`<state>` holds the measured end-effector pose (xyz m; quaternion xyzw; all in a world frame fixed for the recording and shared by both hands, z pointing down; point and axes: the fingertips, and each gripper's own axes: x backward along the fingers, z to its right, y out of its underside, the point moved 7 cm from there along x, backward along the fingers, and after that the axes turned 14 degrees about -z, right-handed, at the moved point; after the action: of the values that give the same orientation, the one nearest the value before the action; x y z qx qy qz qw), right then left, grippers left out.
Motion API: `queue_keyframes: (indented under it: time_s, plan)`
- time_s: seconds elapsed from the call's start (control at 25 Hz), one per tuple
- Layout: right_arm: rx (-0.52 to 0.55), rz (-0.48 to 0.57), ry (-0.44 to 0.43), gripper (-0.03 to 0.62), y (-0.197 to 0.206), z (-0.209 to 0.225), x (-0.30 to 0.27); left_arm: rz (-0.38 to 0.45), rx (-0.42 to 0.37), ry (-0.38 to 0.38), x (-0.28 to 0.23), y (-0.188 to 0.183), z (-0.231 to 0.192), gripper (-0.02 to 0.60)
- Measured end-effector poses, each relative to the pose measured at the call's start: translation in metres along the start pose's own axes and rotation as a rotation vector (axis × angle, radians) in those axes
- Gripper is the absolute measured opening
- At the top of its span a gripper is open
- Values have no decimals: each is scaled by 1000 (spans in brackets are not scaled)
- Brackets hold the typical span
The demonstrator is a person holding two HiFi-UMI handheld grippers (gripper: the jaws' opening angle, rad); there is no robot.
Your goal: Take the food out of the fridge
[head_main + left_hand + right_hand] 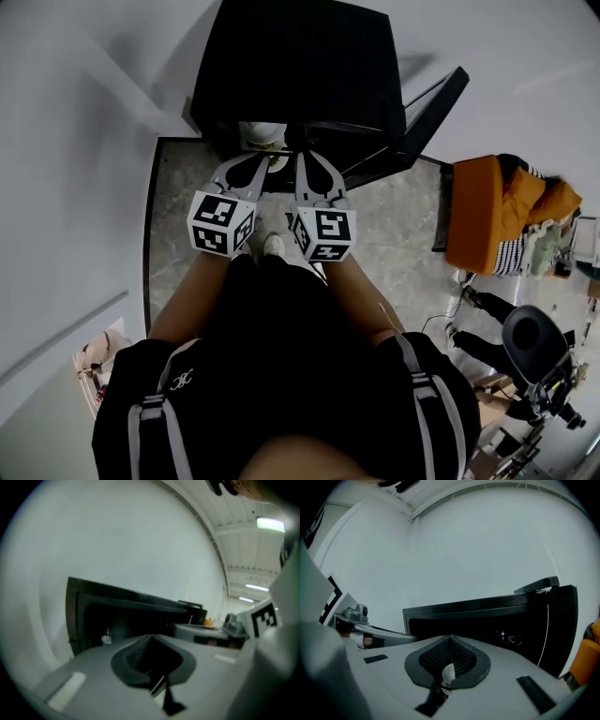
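Jaws on the left gripper (255, 169) and the right gripper (307, 167) are clenched tip to tip. Each gripper view confirms it: dark pads pressed together with nothing between them. The two grippers are held side by side in front of the person's waist, above the grey stone floor (178, 234). They point at the low black fridge (300, 66), which stands against the white wall (75, 112). Its door (431, 103) stands swung open to the right, so the step in hand is, I judge, the reach inside.

Food sits just within the opening. The head view shows a pale round item (262, 134) near the front edge, ahead of the left gripper. The left gripper view shows a small red-capped bottle (107, 637) at the left of the dark interior. Whether these are one thing I cannot tell.

The left gripper is the nearer one and the natural choice for the reach. Its jaws should part before they cross the threshold, not once inside. The cavity is low, so the approach should be low and level. The grip should close on the body of the item rather than its cap, and the item should be lifted a touch before it is drawn back. The right gripper should keep off the door's edge. Little shows in the dark interior, so the approach should be slow.
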<state>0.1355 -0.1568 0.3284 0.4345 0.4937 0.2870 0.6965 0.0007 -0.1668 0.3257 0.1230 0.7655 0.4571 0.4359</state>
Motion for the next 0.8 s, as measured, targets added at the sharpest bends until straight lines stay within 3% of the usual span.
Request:
queue_keyframes:
  time_s: [0.16,0.36,0.52,0.64,0.8]
  plan:
    - [-57,-42,-39,-2,19,2,-10,-18,24,-10,-6,17,-4,3]
    - [-258,-99,-139,0,40,7,-21,-40,28,-24,-11,29,-9,3]
    - [-355,-117,-152,0,71,11,-26,-51,8,-9,-19,49,-13,3]
    - [-462,-114,-158,0,107,14,-33,-32,-17,8,-25,78,-16,3]
    - [-615,-106,-146,0,171,23,-48,-44,-9,21,-47,146,-21,3]
